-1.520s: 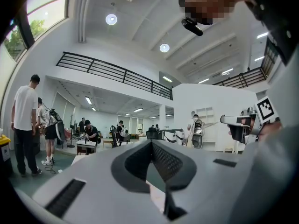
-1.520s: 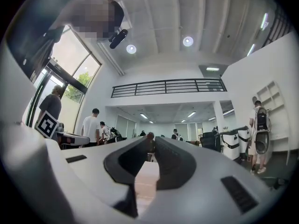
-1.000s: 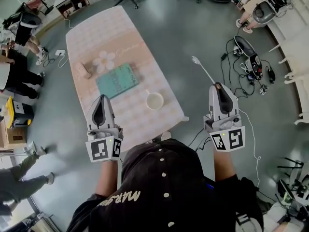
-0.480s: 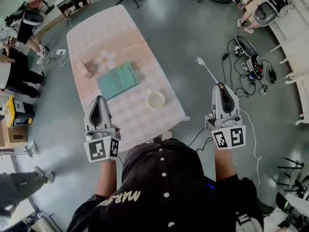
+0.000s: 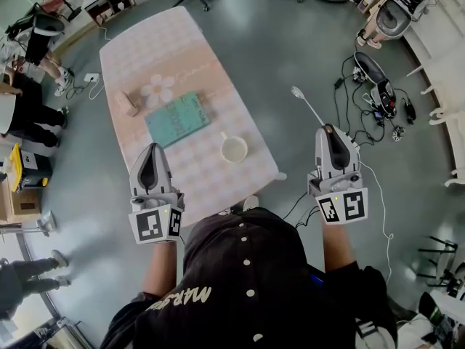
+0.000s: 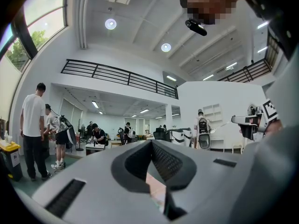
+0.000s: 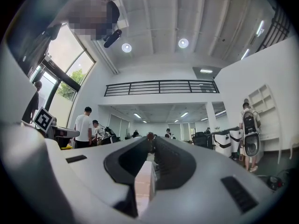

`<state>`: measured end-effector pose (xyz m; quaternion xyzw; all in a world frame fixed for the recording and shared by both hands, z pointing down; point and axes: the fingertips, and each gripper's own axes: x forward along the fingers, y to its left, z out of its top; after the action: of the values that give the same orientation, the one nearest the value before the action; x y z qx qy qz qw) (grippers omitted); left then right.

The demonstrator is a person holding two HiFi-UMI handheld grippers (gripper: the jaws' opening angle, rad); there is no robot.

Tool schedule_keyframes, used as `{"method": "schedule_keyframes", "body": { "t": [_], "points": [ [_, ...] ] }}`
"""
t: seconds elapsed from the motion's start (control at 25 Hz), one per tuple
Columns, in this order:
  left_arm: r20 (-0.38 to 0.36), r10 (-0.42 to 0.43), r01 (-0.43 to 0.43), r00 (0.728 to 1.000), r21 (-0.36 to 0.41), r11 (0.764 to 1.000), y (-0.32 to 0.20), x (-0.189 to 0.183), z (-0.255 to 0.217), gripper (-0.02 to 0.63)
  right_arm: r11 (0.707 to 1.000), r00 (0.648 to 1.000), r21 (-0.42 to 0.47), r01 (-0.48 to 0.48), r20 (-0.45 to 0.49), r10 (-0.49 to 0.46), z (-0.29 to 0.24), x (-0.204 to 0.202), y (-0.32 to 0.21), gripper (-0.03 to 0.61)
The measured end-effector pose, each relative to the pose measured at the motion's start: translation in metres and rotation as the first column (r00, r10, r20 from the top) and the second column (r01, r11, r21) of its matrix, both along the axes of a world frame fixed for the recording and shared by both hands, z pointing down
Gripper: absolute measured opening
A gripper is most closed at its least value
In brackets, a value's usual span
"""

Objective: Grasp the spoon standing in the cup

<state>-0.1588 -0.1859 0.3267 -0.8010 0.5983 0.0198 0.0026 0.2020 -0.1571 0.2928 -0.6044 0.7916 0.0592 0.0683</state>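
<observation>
My right gripper point(image 5: 328, 130) is shut on the handle of a pale spoon point(image 5: 306, 106), which sticks out ahead of it over the grey floor, right of the table. In the right gripper view the spoon's pale handle point(image 7: 144, 183) sits clamped between the dark jaws. The white cup point(image 5: 234, 150) stands empty near the table's near right corner, well left of the spoon. My left gripper point(image 5: 150, 153) hovers over the table's near left edge. Its jaws meet at the tips with nothing between them point(image 6: 151, 143).
The pink checked table point(image 5: 145, 49) carries a teal book point(image 5: 176, 119), a white flower-shaped piece point(image 5: 158, 90) and a small wooden object point(image 5: 129, 105). Cables and gear point(image 5: 378, 97) litter the floor at right. People stand at the left edge point(image 5: 25, 115). Office chairs stand beyond the table's far end.
Both grippers stay about where they were, and the spoon is still in the right one. A person at the lower left has walked further out of view.
</observation>
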Motion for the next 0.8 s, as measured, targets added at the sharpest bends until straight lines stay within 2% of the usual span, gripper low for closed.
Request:
{"method": "schedule_keyframes", "body": {
  "t": [0.8],
  "points": [
    [0.001, -0.011, 0.011, 1.0, -0.004, 1.0, 0.0044, -0.0028, 0.0016, 0.011, 1.0, 1.0, -0.022, 0.01, -0.014, -0.01, 0.0078, -0.0043, -0.0023, 0.051]
  ]
}}
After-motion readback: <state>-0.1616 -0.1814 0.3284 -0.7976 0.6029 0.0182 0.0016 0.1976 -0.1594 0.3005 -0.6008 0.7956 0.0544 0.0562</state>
